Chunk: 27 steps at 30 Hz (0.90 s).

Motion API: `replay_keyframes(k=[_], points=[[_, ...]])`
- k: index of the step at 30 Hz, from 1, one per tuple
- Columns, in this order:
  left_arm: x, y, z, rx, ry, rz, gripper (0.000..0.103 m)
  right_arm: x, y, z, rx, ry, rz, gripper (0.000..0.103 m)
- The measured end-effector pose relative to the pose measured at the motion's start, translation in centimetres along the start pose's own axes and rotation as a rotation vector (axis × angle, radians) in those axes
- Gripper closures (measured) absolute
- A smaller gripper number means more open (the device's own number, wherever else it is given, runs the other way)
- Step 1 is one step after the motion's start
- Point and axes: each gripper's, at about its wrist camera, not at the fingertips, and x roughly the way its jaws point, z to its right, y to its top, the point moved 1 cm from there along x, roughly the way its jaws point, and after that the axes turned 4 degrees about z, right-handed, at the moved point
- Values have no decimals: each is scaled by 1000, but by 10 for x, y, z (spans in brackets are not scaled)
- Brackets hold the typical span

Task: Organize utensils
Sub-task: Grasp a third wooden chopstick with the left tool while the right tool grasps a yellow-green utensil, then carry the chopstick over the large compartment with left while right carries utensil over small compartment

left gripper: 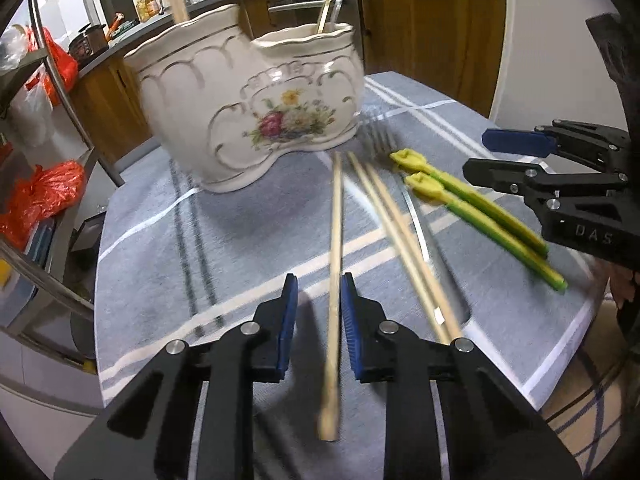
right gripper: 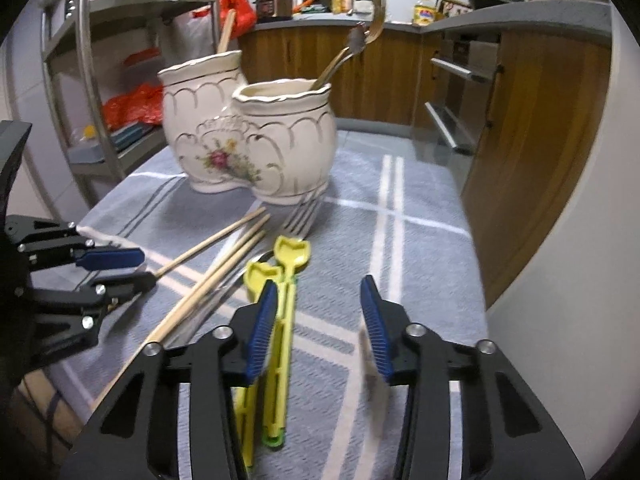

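Observation:
A cream floral two-part ceramic holder (left gripper: 248, 104) stands at the far side of the striped cloth; it also shows in the right wrist view (right gripper: 256, 140), with utensils (right gripper: 344, 56) in it. My left gripper (left gripper: 319, 300) is open, with one wooden chopstick (left gripper: 335, 264) lying between its pads, seemingly untouched. Two more chopsticks (left gripper: 396, 236) and a fork (left gripper: 378, 138) lie to its right. Two yellow-green utensils (left gripper: 480, 208) lie further right. My right gripper (right gripper: 318, 312) is open above the cloth, its left pad over the yellow-green utensils (right gripper: 280, 320).
The table (left gripper: 160, 248) carries a blue-grey striped cloth and ends close on the left and right. A metal shelf rack (left gripper: 48, 80) with red bags stands left. Wooden kitchen cabinets (right gripper: 520, 128) and a counter lie behind.

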Motion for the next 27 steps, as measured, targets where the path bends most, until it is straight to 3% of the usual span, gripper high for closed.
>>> replay_keyframes(k=[5, 10, 13, 14, 16, 17, 22, 27], points=[[-3, -5, -7, -8, -30, -3, 81, 9, -2, -7, -20, 13, -45, 73], [-4, -5, -5, 7, -84, -13, 81, 18, 1, -8, -18, 18, -72, 75], [-1, -3, -6, 0, -102, -13, 82, 21, 3, -6, -6, 42, -74, 84], [0, -2, -8, -11, -118, -11, 87, 21, 3, -7, -6, 53, -75, 91], [2, -1, -10, -22, -125, -8, 97, 22, 3, -8, 0, 57, -73, 93], [2, -1, -12, -24, -126, -6, 97, 22, 3, -8, 2, 58, -70, 93], [-1, -3, -17, -29, -128, 17, 97, 12, 6, -3, 18, 63, -19, 93], [-25, -6, -19, 4, -121, 115, 97, -8, 14, 1, 43, 78, 91, 93]])
